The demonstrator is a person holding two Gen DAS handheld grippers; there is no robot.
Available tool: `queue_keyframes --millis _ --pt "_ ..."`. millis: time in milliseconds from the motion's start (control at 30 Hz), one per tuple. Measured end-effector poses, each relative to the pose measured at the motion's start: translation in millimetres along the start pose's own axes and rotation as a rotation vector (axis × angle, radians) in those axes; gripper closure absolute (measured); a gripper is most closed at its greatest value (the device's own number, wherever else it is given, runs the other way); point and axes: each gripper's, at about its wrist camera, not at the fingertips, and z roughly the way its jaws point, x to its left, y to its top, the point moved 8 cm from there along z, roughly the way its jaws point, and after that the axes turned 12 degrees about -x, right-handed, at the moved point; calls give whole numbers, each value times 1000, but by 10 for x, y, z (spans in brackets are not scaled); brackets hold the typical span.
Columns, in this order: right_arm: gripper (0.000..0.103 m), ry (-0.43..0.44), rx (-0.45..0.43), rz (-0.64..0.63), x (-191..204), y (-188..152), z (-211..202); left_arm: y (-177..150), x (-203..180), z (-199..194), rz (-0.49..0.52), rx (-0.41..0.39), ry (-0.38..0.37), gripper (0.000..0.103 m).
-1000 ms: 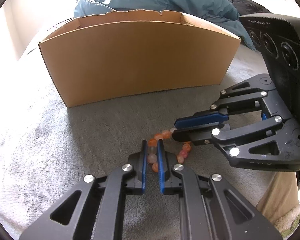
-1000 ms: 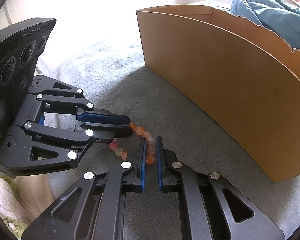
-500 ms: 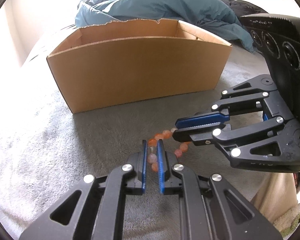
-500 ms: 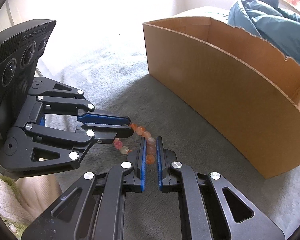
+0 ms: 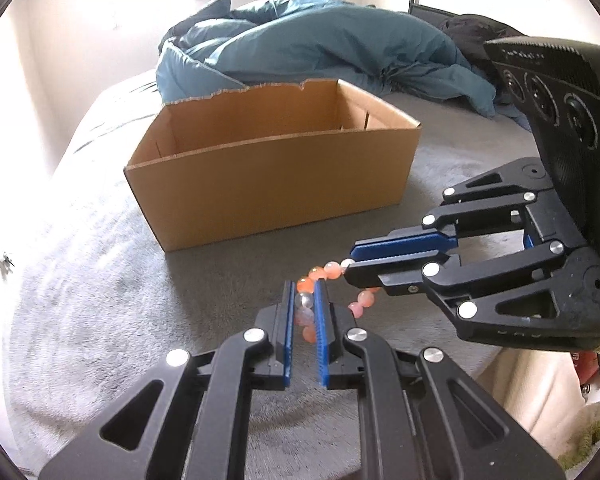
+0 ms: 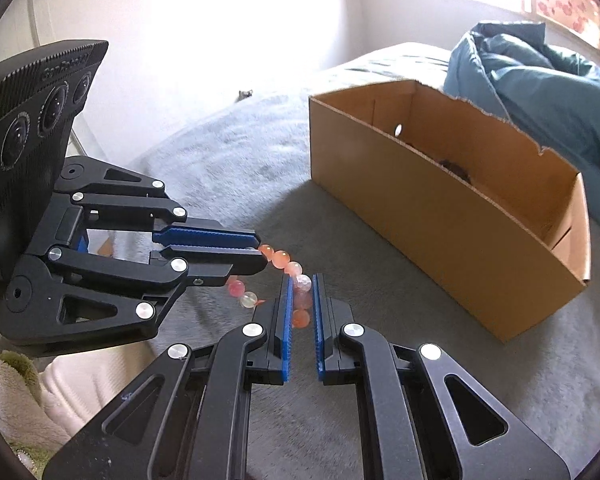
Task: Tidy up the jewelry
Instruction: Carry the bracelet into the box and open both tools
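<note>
An orange and pink bead bracelet [image 5: 320, 274] hangs between both grippers above the grey blanket [image 5: 100, 280]. My left gripper [image 5: 304, 292] is shut on one side of it. My right gripper [image 5: 350, 260] comes in from the right and is shut on the other side. In the right wrist view the bracelet [image 6: 284, 260] runs from the left gripper [image 6: 260, 252] to my right gripper [image 6: 300, 284]. An open cardboard box [image 5: 272, 168] stands ahead; in the right wrist view the box [image 6: 452, 216] is at the right, with something dark inside.
A rumpled blue duvet [image 5: 320, 48] lies behind the box on the bed. A cream and green cloth [image 6: 8, 380] is at the bed's near edge. A small dark object [image 5: 6, 262] lies far left on the blanket.
Both grippers have risen with the bracelet held between them, lifting it off the blanket. The box now looks lower and farther, and its inside shows.
</note>
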Motion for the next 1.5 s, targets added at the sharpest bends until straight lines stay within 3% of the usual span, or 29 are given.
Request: queue_keyframes --millis 267,467,700,833,933,1067,1267,1500 --pt "95 -36 -60 -19 92 146 -324 256 -112 -351 15 -77 -1 94" --pt "95 -60 -136 -11 -13 458 -558 616 -98 -473 28 -135 -19 94" --pt "95 -92 -164 5 -472 956 -537 1243 32 -304 25 -181 -53 94" --pt "95 -85 -146 53 -895 1211 -376 1633 174 27 9 -164 -80 94" --pt "95 -64 -119 106 -1177 1295 -218 1841 296 416 -13 -115 -96 94" --pt "95 -40 -36 169 -1529 1254 140 1876 433 911 -42 -41 -100 94" --pt "95 -31 128 250 -1816 915 684 1568 502 1647 -86 124 -107 94" --pt "95 6 281 338 -1942 598 1063 1232 483 2014 -108 280 -91 94"
